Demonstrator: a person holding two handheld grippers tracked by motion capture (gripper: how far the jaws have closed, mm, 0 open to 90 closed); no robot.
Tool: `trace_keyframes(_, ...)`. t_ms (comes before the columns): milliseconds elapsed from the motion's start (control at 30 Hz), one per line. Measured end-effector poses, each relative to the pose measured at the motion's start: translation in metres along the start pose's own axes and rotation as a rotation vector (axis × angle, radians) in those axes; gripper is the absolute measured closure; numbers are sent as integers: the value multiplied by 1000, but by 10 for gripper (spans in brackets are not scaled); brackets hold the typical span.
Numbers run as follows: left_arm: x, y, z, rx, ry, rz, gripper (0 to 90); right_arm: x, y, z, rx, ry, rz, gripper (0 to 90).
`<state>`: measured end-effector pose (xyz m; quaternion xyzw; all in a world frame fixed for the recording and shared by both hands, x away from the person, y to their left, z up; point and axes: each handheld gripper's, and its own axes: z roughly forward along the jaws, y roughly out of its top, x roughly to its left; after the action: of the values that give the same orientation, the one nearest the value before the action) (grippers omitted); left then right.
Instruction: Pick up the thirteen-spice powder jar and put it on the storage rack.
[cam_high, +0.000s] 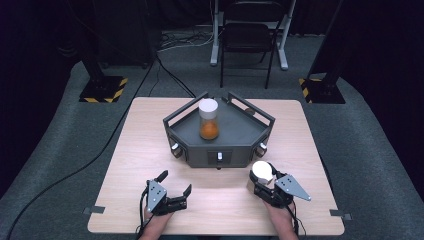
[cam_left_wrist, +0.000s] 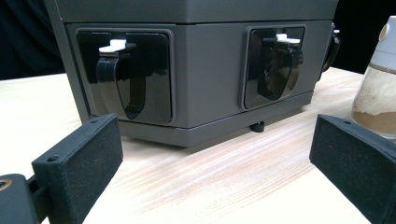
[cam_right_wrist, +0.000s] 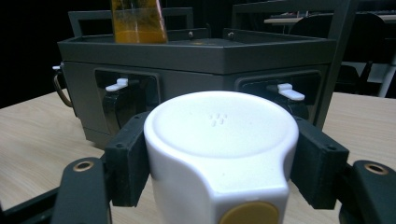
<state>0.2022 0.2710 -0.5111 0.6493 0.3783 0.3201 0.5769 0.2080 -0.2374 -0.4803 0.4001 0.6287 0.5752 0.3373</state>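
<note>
Your right gripper (cam_high: 263, 181), at the lower right of the high view, was clamped on the white-capped spice jar (cam_high: 261, 174), which stood on the table (cam_high: 150, 145) just below the right front corner of the grey tray stand (cam_high: 220, 135). In the right gripper view the jar's white cap (cam_right_wrist: 219, 135) sat squarely between the two black pads (cam_right_wrist: 128, 158), both pressed against its sides, with a round gold spot low on the cap's front.

Your left gripper (cam_high: 175, 189), at the lower left of the high view, had its jaws wide apart with nothing between them, well apart from the jar and resting near the table's front edge.

The high view alone showed a second jar with orange contents (cam_high: 208, 119) standing upright on top of the stand, near its middle. The right gripper view caught just that jar's orange lower part (cam_right_wrist: 137, 21) at the upper left of the frame. The left gripper view gave you what the others did not: the held jar's glass body with brownish powder inside (cam_left_wrist: 376, 105) at the right edge of the frame, plus the stand's front panels with their black recesses and white latches (cam_left_wrist: 114, 45).
</note>
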Motion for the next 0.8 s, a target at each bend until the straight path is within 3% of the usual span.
trace_keyframes(800,1,2,1,14,5,-18,24,-2,29,-1,-18,52,-17,297)
